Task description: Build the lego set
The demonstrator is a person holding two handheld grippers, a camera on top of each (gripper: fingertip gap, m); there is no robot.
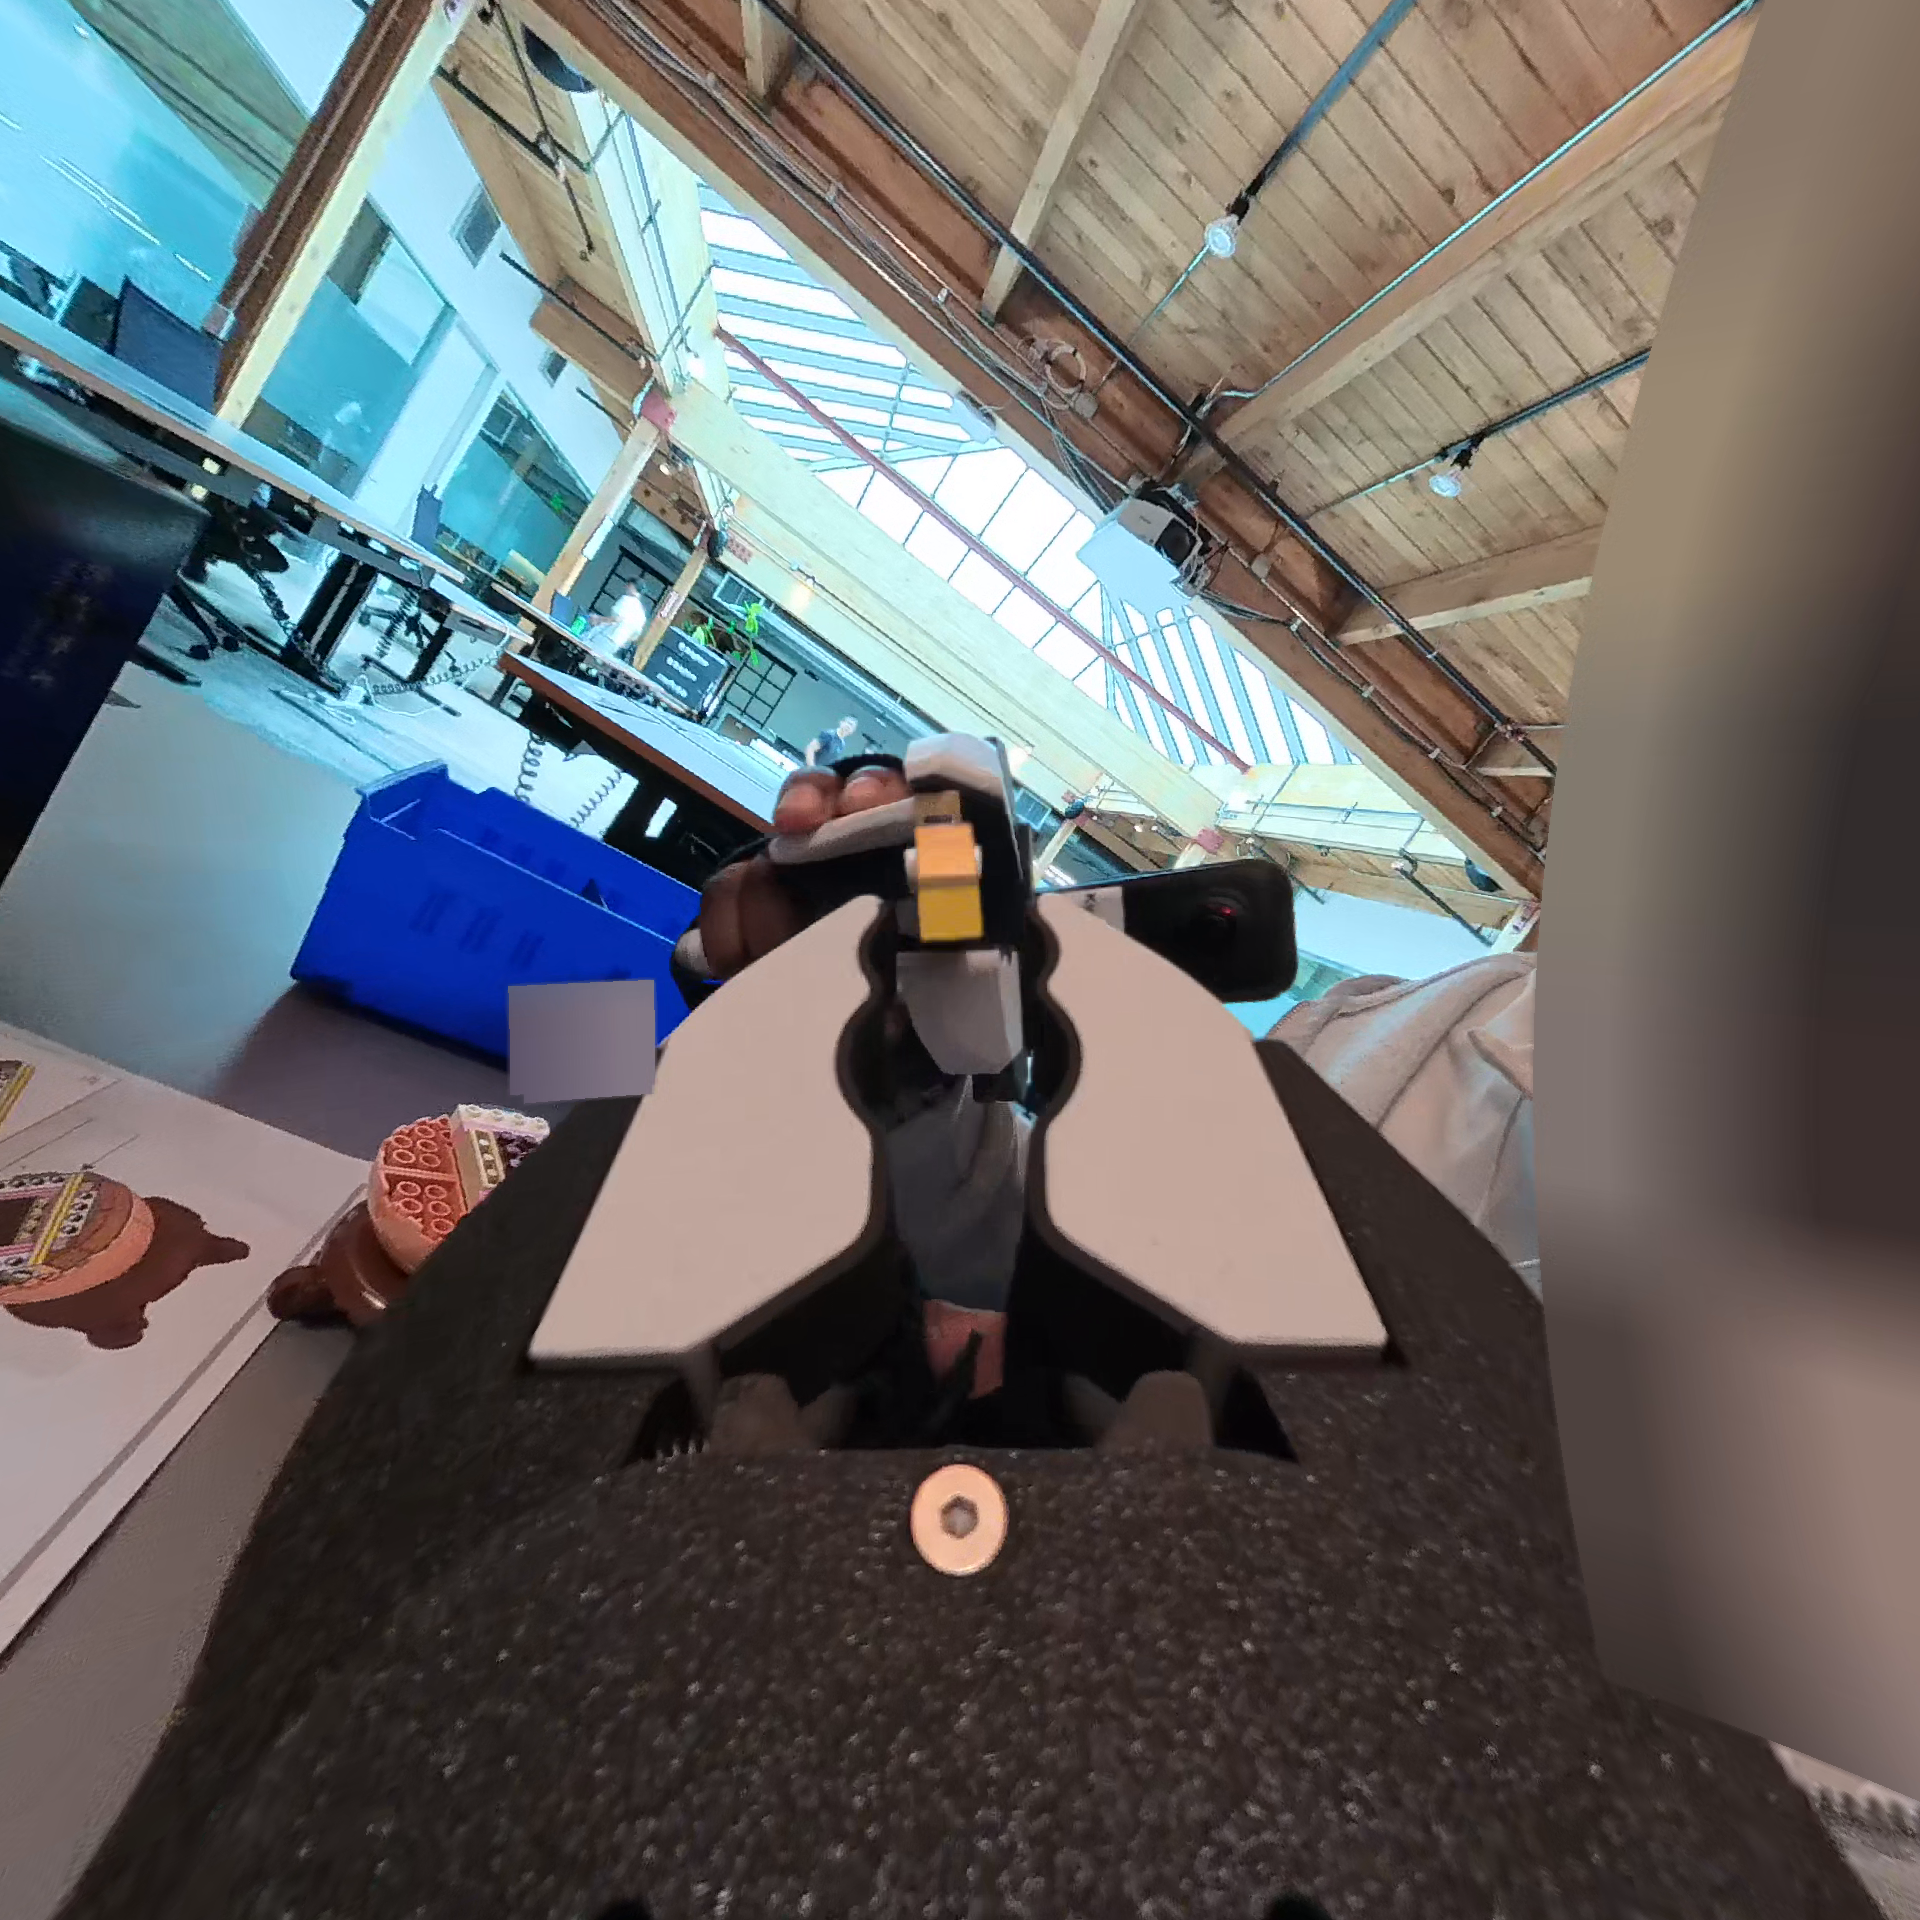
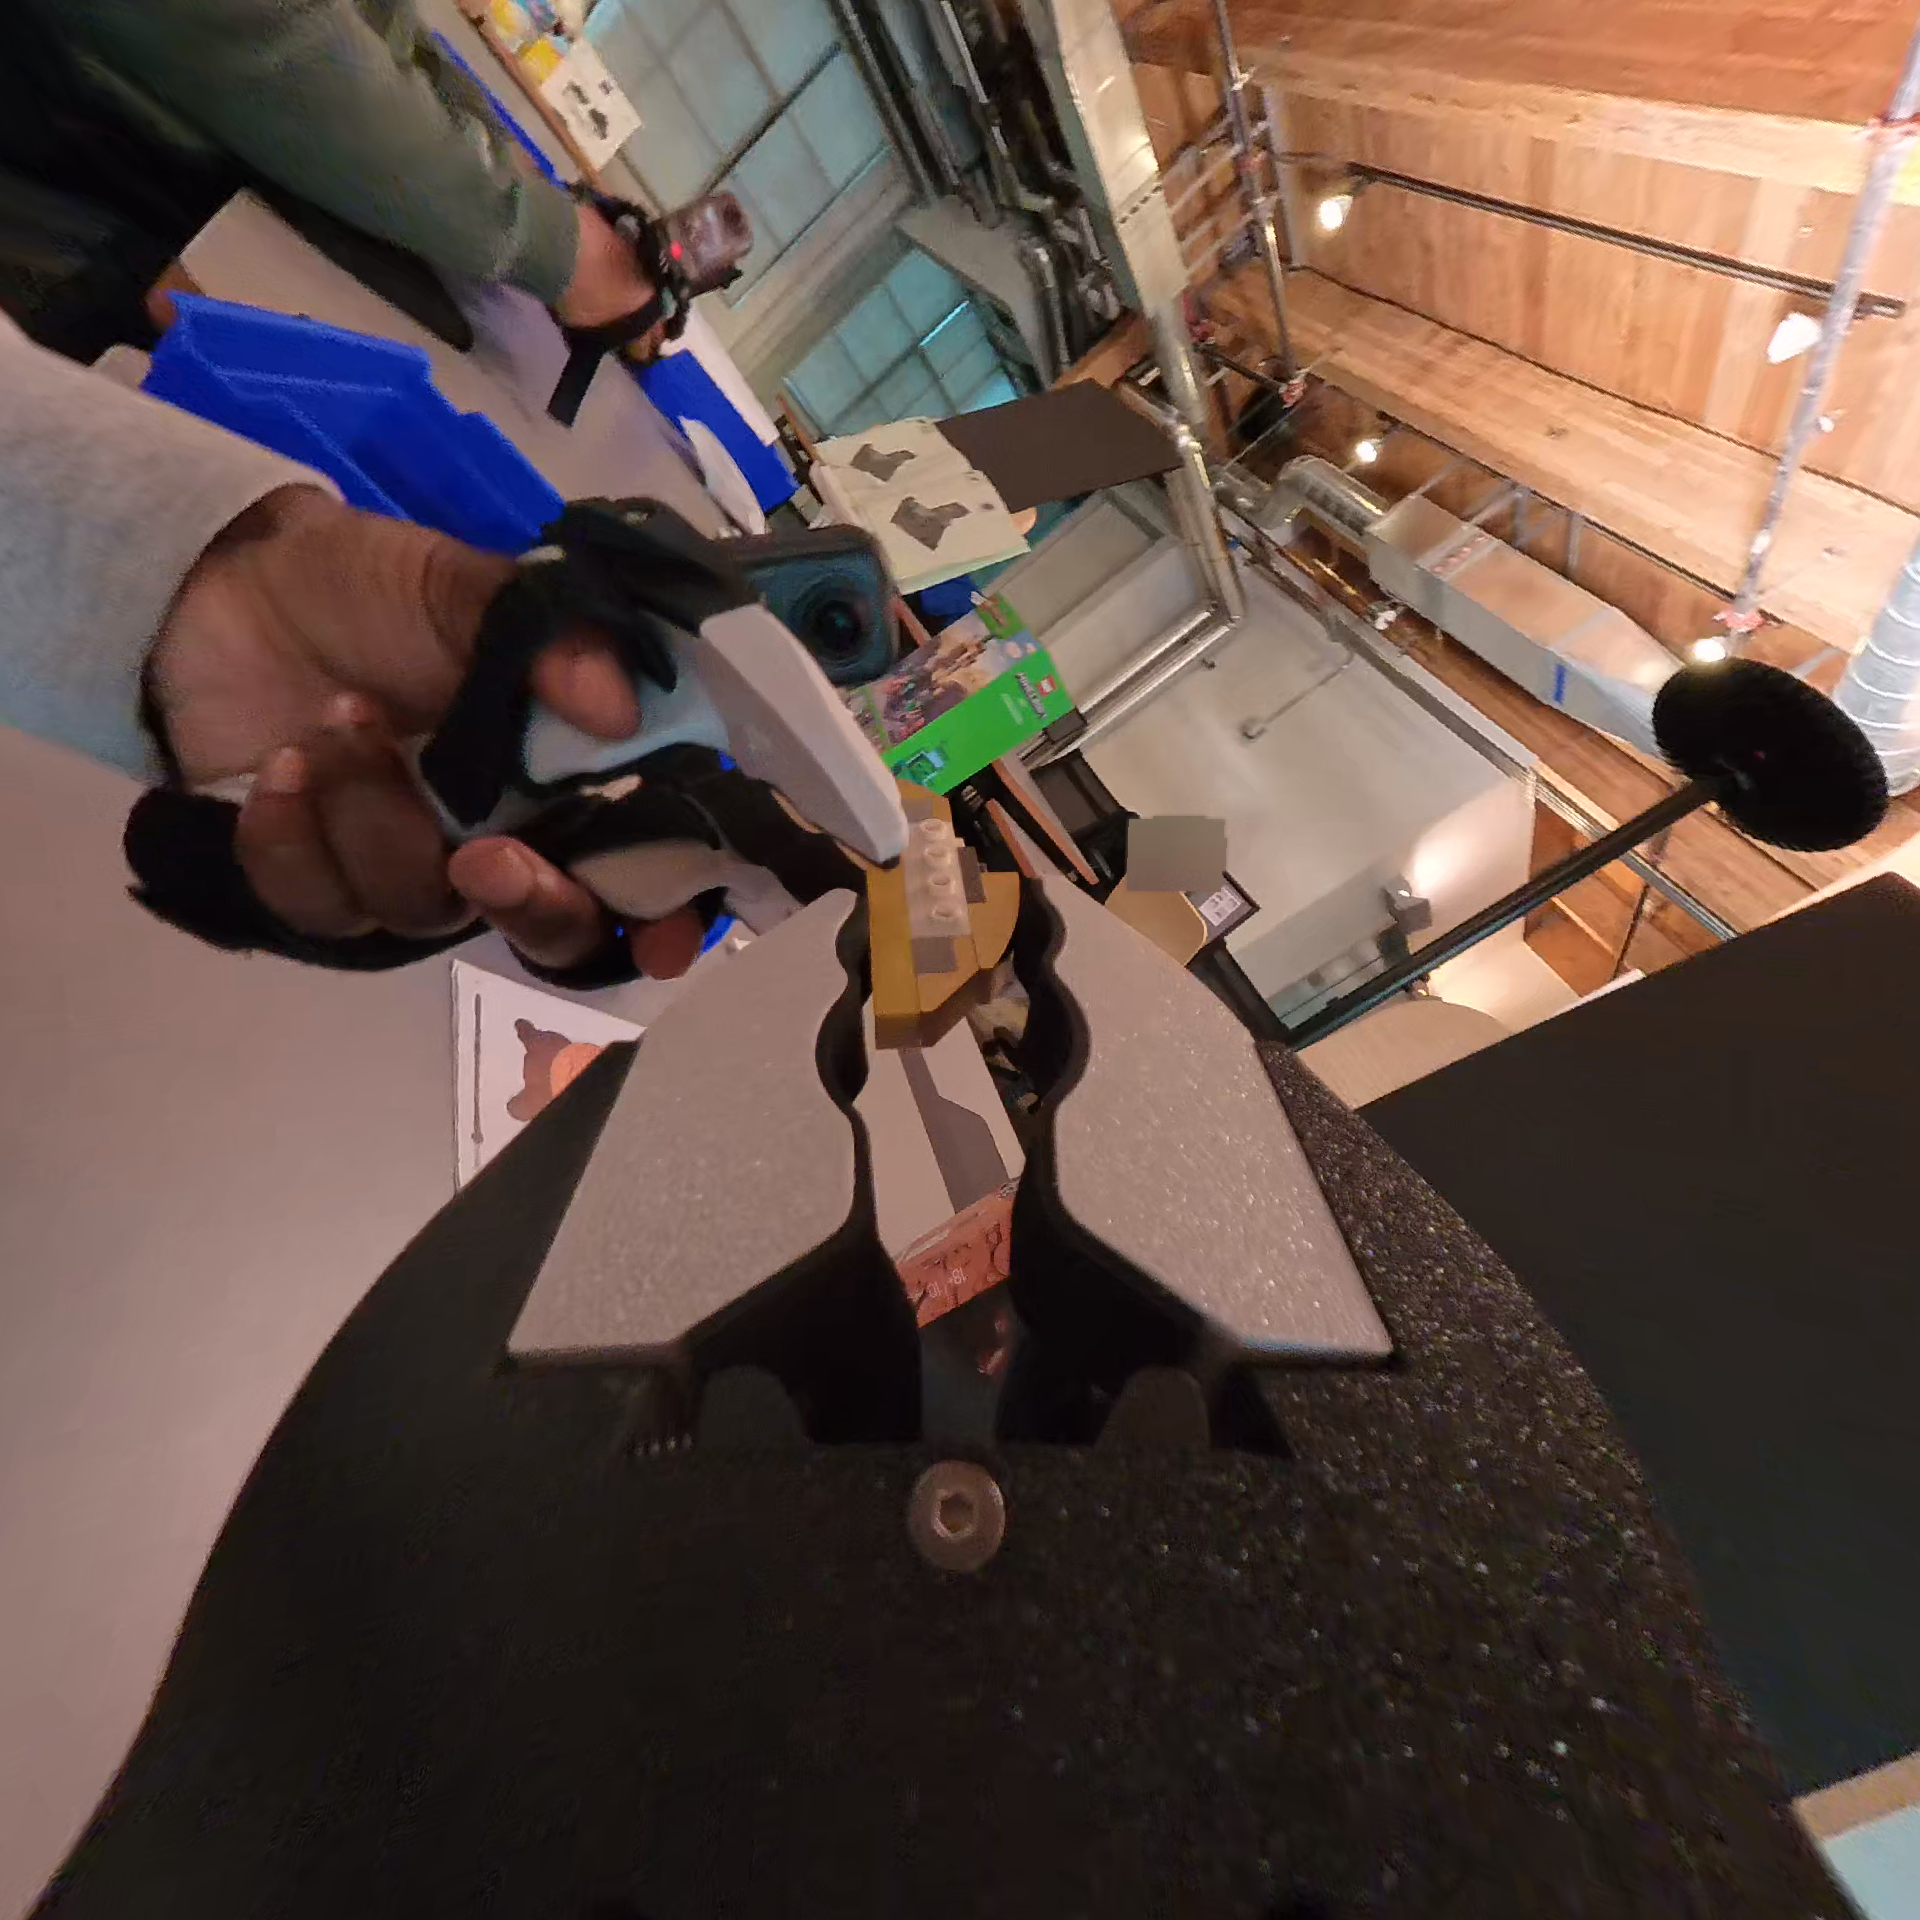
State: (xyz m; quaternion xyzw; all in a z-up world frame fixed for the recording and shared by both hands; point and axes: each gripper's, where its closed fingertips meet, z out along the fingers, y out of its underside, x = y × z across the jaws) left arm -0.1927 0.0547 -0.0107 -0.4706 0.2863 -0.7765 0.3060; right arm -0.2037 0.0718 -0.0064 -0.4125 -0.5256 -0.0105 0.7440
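Daylight floods the left wrist view from a skylight (image 1: 935,488) at upper centre, which is blown out to white. The right wrist view is dimmer and warmer, lit by small ceiling spotlights (image 2: 1333,211) at upper right. Both views bend straight beams at the edges. A hand (image 2: 343,748) at left of the right view is motion-blurred, and the right edge of the left view is a soft grey smear.

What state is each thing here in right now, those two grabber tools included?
Left gripper: fingers closed on the small yellow lego piece, held up in the air.
Right gripper: fingers closed on the same piece from the other side.
Round pink lego build: part-built, tilted, resting on the table.
Blue bin: open-topped, on the table.
Instruction sheet: lying flat.
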